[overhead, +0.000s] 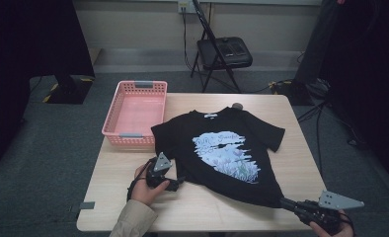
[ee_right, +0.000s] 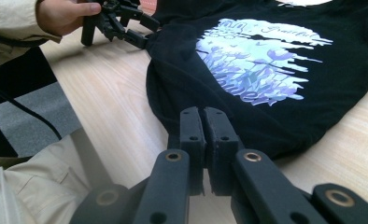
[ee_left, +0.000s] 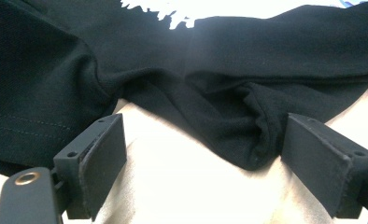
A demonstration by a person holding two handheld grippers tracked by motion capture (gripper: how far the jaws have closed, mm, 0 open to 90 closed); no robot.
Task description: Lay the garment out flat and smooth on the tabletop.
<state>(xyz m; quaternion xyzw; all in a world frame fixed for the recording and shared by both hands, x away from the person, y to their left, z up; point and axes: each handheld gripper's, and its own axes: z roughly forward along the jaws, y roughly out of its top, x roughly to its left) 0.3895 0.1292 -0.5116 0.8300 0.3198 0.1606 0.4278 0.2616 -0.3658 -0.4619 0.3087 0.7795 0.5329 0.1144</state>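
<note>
A black T-shirt (overhead: 182,136) with a pale blue print lies flat on the wooden table (overhead: 197,210), neck toward the far edge. My left gripper (overhead: 180,181) stands open at the shirt's near left edge. In the left gripper view (ee_left: 203,154) a bunched fold of the shirt (ee_left: 229,135) lies between the jaws, against the right-hand pad (ee_left: 313,158). My right gripper (overhead: 284,202) is shut on the hem at the shirt's near right corner, which is drawn to a point. The right gripper view shows its pads together (ee_right: 203,114) over the shirt's hem (ee_right: 285,140).
A pink plastic basket (overhead: 128,139) sits at the table's far left corner, next to the shirt's sleeve. A black folding chair (overhead: 224,52) stands on the floor beyond the table. Bare tabletop runs along the near edge between the two hands.
</note>
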